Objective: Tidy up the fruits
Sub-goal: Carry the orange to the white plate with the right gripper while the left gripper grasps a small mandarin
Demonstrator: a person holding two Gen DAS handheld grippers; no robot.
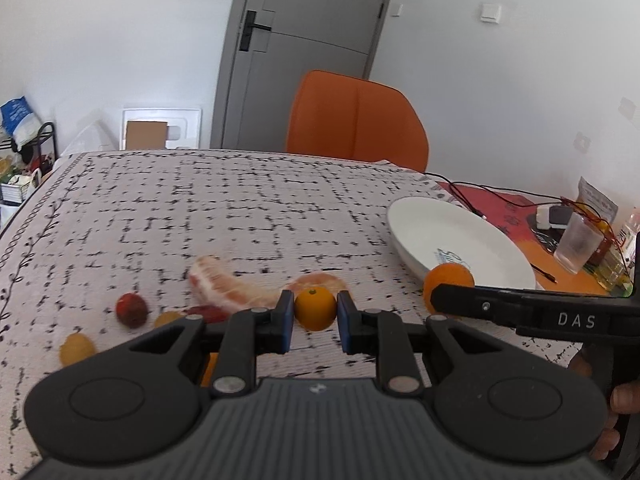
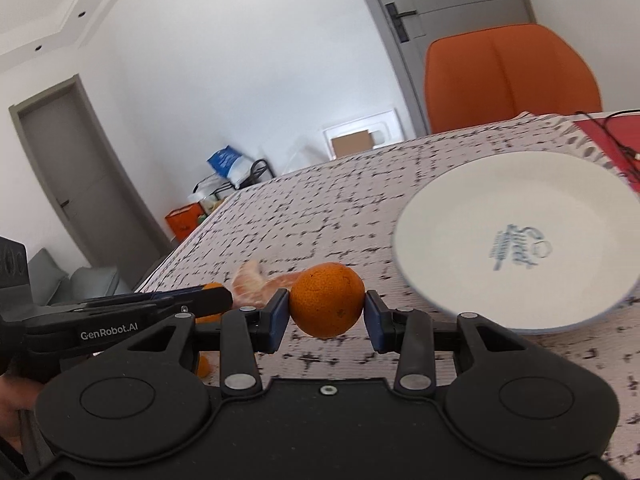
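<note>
My left gripper (image 1: 316, 312) is shut on a small kumquat (image 1: 315, 309), held above the patterned tablecloth (image 1: 240, 208). My right gripper (image 2: 326, 306) is shut on a larger orange (image 2: 327, 300); that orange (image 1: 448, 280) also shows in the left wrist view, beside the white plate (image 1: 460, 240). In the right wrist view the plate (image 2: 460, 232) lies just right of the held orange and holds nothing. Peeled pomelo segments (image 1: 224, 284), a red lychee (image 1: 131, 309) and small yellow fruits (image 1: 76, 347) lie on the cloth to the left.
An orange chair (image 1: 356, 120) stands at the table's far edge. At the far right sit a plastic cup (image 1: 578, 244), a charger with cables (image 1: 552, 216) and bottles on a red mat. A hand (image 1: 612, 404) grips the right tool.
</note>
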